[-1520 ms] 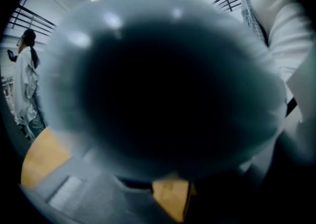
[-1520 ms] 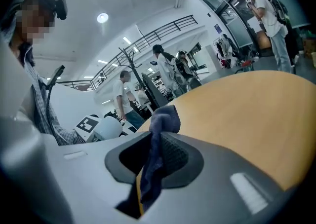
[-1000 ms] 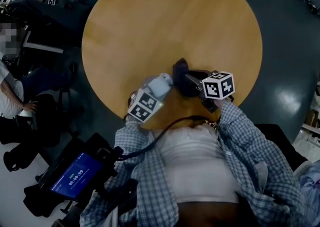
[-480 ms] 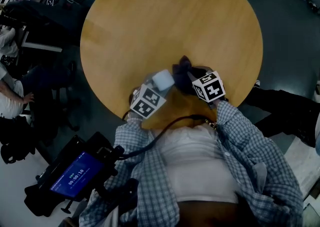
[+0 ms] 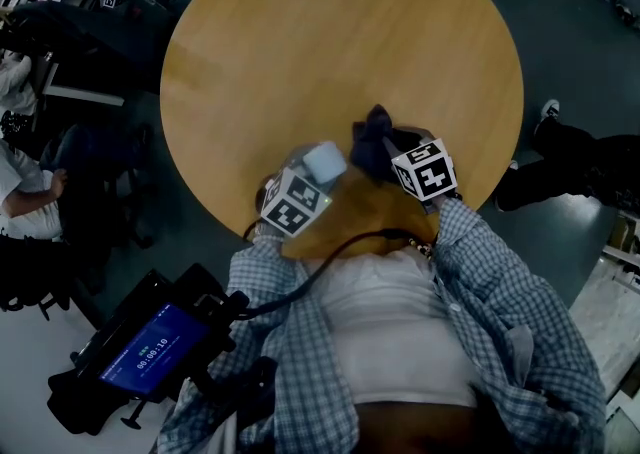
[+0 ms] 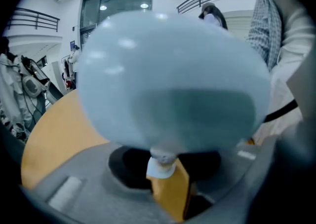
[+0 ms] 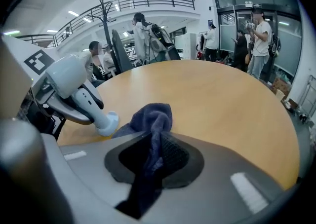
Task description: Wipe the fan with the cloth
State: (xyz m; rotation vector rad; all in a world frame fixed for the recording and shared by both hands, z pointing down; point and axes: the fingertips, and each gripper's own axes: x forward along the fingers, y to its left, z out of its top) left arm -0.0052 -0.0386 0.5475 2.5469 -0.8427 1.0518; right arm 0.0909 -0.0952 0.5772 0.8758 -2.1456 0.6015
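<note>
Right gripper view: right gripper pinches the dark blue cloth, a bunch poking out ahead of the jaws. The fan lies to its left, clamped by the stem in the left gripper over the near edge of the table. Fan's axis slants, head up-left and foot just beside the cloth. The wipe probably runs leftward.

The table is smooth wood with a soft satin sheen. The fan is pale blue plastic, smooth and faintly glossy. The cloth is dark blue fabric, soft and nubbly like towelling. The left gripper and right gripper have matt grey plastic shells; the right one's black pad looks finely ribbed. The floor is dark and glossy.
</note>
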